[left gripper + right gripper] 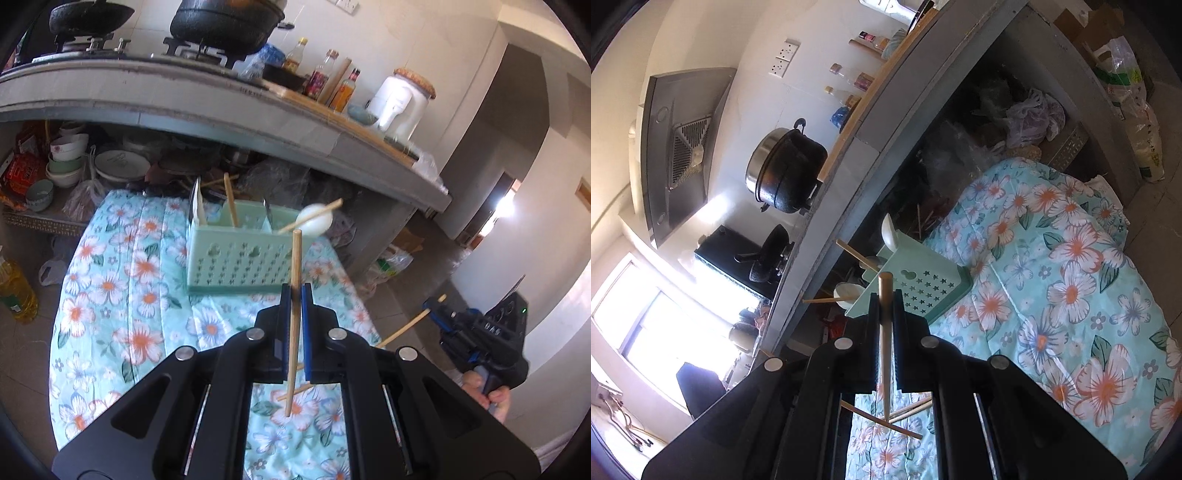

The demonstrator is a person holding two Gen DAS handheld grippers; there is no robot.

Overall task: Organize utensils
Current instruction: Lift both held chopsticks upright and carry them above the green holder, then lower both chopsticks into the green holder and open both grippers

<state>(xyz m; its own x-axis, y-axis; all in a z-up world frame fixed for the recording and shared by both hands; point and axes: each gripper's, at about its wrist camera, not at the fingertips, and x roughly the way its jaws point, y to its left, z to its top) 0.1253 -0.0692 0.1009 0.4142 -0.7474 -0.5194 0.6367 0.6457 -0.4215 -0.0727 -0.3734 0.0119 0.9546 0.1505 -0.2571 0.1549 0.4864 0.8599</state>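
Above the floral cloth (110,295), each tool (295,291) (885,299) grips a chopstick (294,314) (885,332).

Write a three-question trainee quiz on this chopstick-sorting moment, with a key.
1. True or false: both claws, left and right, each grip a chopstick.
2. What colour is the basket? A) mint green B) red C) black
3. Fill in: the basket stands on a ____-patterned cloth.

Key: 1 true; 2 A; 3 floral. The right claw's chopstick shows in its own view.
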